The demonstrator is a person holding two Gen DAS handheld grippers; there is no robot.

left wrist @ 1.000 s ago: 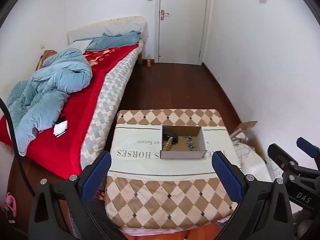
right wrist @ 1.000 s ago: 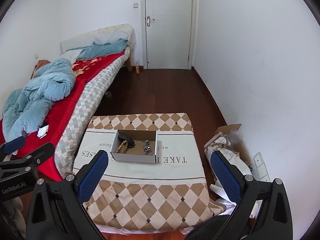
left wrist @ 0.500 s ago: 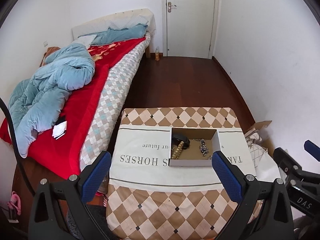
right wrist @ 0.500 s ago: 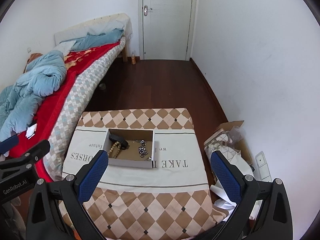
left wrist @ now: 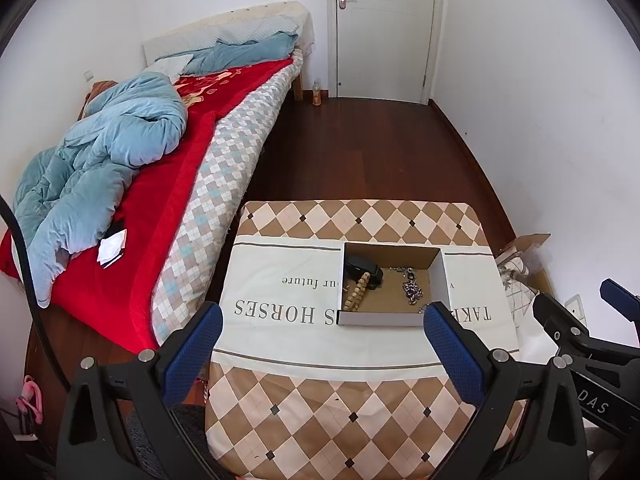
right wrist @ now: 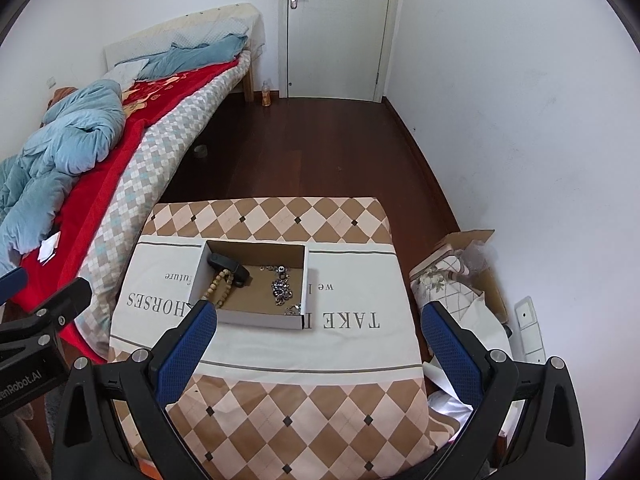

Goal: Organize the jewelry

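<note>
A shallow cardboard box (left wrist: 438, 276) (right wrist: 306, 276) sits on a table draped in a checked cloth (left wrist: 320, 400) (right wrist: 304, 408). Inside lie a wooden bead bracelet (left wrist: 356, 293) (right wrist: 219, 287), a black band (left wrist: 362, 270) (right wrist: 230, 266) and a tangle of silver chain (left wrist: 412, 290) (right wrist: 282, 288). My left gripper (left wrist: 320, 322) hovers open above the table's near side, with nothing between its blue pads. My right gripper (right wrist: 318, 322) is open too, just right of the left one and equally empty. Both stand well short of the box.
A bed (left wrist: 168, 184) with a red blanket and a blue quilt (left wrist: 100, 160) runs along the left. Dark wood floor (left wrist: 360, 152) leads to a shut white door (left wrist: 384, 28). An open carton with bags (right wrist: 460, 272) sits by the right wall. A small bottle (right wrist: 265, 96) stands near the door.
Both views have tilted down and drawn closer to the table. In the left wrist view the box has slid rightward. Both grippers stay open and empty.
</note>
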